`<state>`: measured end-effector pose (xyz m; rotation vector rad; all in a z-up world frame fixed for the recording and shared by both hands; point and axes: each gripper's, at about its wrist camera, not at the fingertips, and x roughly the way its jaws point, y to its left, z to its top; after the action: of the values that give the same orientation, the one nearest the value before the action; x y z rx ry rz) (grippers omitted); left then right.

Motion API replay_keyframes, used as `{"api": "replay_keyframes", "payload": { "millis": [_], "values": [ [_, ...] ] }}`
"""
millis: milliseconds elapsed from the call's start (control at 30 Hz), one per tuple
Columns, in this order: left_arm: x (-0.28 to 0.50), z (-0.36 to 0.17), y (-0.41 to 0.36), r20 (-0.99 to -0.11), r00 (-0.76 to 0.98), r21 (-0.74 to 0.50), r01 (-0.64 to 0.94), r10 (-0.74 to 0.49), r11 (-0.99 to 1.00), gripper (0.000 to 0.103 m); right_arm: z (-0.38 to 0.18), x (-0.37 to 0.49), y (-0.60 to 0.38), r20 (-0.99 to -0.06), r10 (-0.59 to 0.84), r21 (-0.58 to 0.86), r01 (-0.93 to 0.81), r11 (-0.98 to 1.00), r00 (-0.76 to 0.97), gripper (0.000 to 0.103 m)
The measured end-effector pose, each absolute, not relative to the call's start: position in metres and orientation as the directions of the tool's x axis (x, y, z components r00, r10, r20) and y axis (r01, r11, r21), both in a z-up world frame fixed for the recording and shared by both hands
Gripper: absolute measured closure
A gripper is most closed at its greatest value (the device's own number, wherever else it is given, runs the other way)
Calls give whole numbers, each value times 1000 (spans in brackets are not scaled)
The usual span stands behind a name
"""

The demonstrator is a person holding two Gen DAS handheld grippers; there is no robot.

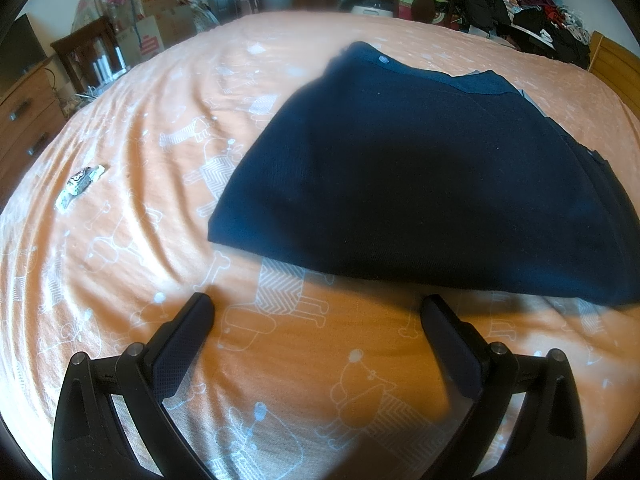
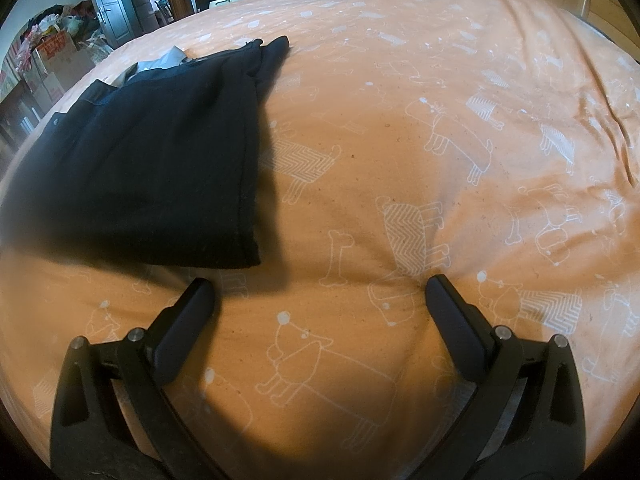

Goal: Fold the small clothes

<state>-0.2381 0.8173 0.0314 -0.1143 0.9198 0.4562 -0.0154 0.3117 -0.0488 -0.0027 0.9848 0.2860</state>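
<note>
A dark navy knit garment (image 1: 420, 176) lies folded flat on the soft orange sheet (image 1: 140, 160); the left gripper (image 1: 316, 312) and right gripper (image 2: 320, 292) gape wide, empty

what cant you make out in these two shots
- Navy garment: left wrist view, right end cut off by the frame edge; the type is unclear since it lies folded.
- Grey cloth: right wrist view, mostly hidden under the garment.
- Small wrapper on the bedsheet: too small to read.
</note>
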Motion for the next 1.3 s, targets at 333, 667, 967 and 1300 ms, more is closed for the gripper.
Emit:
{"api": "replay_keyframes", "payload": {
  "millis": [333, 667, 967, 1300],
  "values": [
    [-237, 32, 817, -789, 518, 98, -428, 332, 899, 0, -49, -16, 311, -820, 240, 130, -240, 962, 519, 0],
    [-257, 50, 829, -781, 596, -82, -392, 185, 916, 7, -42, -26, 319, -819, 151, 31, -221, 975, 553, 0],
    [-273, 55, 884, -646, 750, -555, -334, -142, 762, 31, -42, -27, 320, -819, 138, 17, -216, 976, 558, 0],
    [-219, 44, 902, -694, 711, -563, -439, -113, 700, 39, -42, -27, 320, -819, 139, 19, -217, 976, 557, 0]
  ]
}}
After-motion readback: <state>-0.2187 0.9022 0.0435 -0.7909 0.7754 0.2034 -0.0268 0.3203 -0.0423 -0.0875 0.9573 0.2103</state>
